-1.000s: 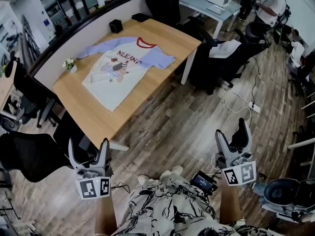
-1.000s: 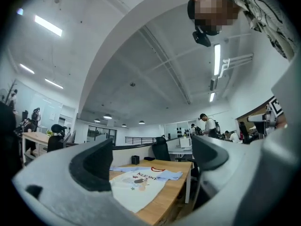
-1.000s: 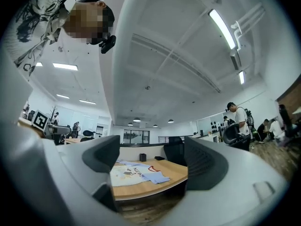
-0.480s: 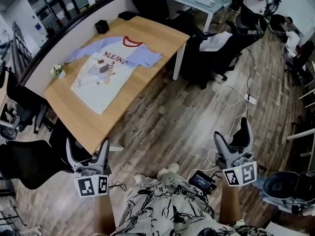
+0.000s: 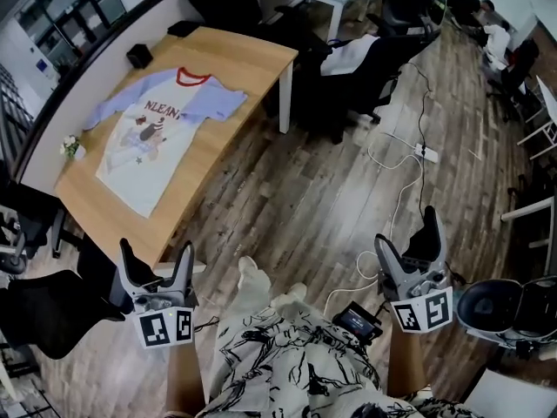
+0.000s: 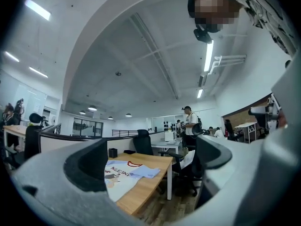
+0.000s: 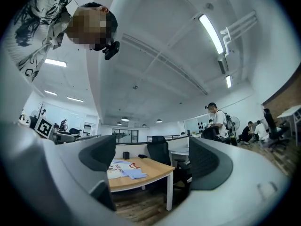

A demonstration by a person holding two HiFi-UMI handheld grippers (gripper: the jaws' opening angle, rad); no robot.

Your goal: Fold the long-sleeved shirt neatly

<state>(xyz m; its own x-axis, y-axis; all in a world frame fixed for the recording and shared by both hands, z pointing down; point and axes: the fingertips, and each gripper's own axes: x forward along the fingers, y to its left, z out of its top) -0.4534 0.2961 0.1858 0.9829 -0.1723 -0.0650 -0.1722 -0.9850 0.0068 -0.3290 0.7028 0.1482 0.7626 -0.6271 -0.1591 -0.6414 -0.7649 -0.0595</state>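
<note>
The long-sleeved shirt lies flat on the wooden table at the upper left. It has a white printed body, a red collar and light blue sleeves, and its right sleeve is folded in. Both grippers are far from it, out over the floor near my body. My left gripper is open and empty. My right gripper is open and empty too. The left gripper view shows the shirt in the distance between the jaws. The right gripper view shows it smaller still, on the table.
A black box and a small flower pot stand on the table. Black office chairs crowd its right end, and another is beside my left gripper. A cable with a power strip lies on the wooden floor. People stand at the back.
The table and shirt have slid to the left in the head view, and more of the floor shows to the right. Both grippers keep their places low in the view, still empty.
</note>
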